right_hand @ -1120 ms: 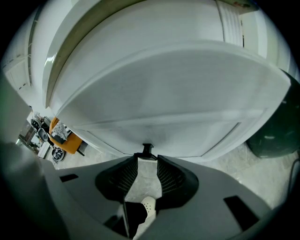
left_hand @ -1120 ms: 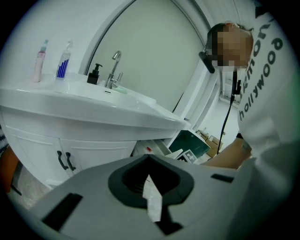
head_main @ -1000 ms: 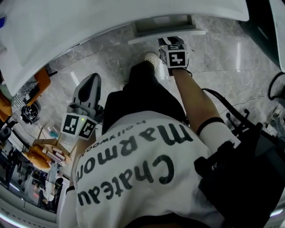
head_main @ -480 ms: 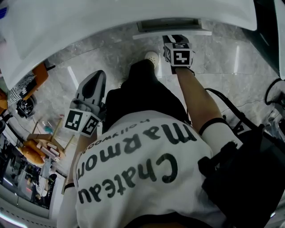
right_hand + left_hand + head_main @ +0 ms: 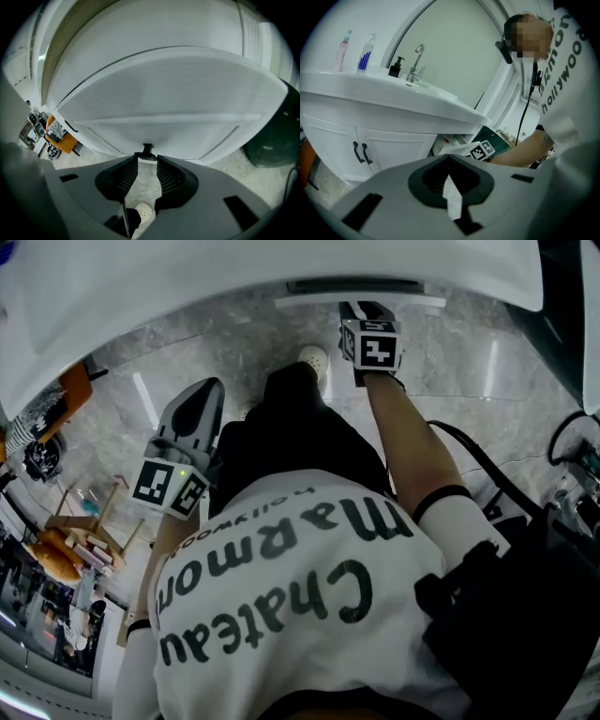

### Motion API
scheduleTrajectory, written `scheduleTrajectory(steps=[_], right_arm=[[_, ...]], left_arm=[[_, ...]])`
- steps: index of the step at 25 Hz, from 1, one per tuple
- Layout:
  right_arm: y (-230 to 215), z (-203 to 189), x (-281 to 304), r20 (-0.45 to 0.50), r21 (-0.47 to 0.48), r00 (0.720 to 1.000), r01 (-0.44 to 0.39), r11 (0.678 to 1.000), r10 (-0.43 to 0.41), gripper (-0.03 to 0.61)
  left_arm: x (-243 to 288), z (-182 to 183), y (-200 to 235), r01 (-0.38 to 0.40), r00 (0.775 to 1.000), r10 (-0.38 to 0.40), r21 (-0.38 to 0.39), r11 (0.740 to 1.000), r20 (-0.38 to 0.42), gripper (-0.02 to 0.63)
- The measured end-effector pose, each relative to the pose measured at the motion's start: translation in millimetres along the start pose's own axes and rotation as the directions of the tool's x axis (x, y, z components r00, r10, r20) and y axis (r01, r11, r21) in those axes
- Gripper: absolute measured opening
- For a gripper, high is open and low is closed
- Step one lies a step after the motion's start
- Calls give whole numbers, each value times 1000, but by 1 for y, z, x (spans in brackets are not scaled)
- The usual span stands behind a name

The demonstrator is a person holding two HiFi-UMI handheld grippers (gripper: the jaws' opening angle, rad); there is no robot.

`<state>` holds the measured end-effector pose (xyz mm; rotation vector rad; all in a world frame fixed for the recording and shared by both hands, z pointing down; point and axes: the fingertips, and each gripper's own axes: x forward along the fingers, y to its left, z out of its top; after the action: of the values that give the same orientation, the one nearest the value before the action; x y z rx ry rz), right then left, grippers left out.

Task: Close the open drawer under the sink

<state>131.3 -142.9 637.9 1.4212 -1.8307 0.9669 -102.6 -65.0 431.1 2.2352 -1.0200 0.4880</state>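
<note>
The white drawer (image 5: 361, 296) sticks out a little from under the sink counter (image 5: 187, 287). In the right gripper view its front (image 5: 168, 133) fills the middle, with a small black handle (image 5: 147, 151) at the lower edge. My right gripper (image 5: 146, 161) is open, its tips on either side of that handle, and the floor shows through the gap. In the head view the right gripper (image 5: 366, 307) is up against the drawer front. My left gripper (image 5: 204, 395) hangs shut over the floor, away from the drawer. The left gripper view shows its shut jaws low in the picture and the drawer (image 5: 454, 143) beyond.
The sink has a faucet (image 5: 416, 63) and bottles (image 5: 365, 54) on top. Below it are cabinet doors with black handles (image 5: 361, 152). The person's white shoe (image 5: 312, 359) stands on the marble floor (image 5: 487, 399) before the drawer. Orange furniture (image 5: 70, 385) and clutter lie at left, with cables and dark gear (image 5: 525, 521) at right.
In the head view the drawer front shows less beyond the counter edge than before. The right gripper stays at it. The left gripper has barely moved.
</note>
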Motion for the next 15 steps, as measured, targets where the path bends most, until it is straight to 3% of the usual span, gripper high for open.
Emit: scheduleTrajectory(steps=[11,15], right_arm=[[5,4,4,-6,16,1000,8,1000,-8,133],[1,18,6,6,24,1000,15,1000,-16,133]], left_arm=[[9,-6,0,5,1000,-5,-22,1000,-7,9],[16,-6,-8,41,999,-40,42,998,-26,9]])
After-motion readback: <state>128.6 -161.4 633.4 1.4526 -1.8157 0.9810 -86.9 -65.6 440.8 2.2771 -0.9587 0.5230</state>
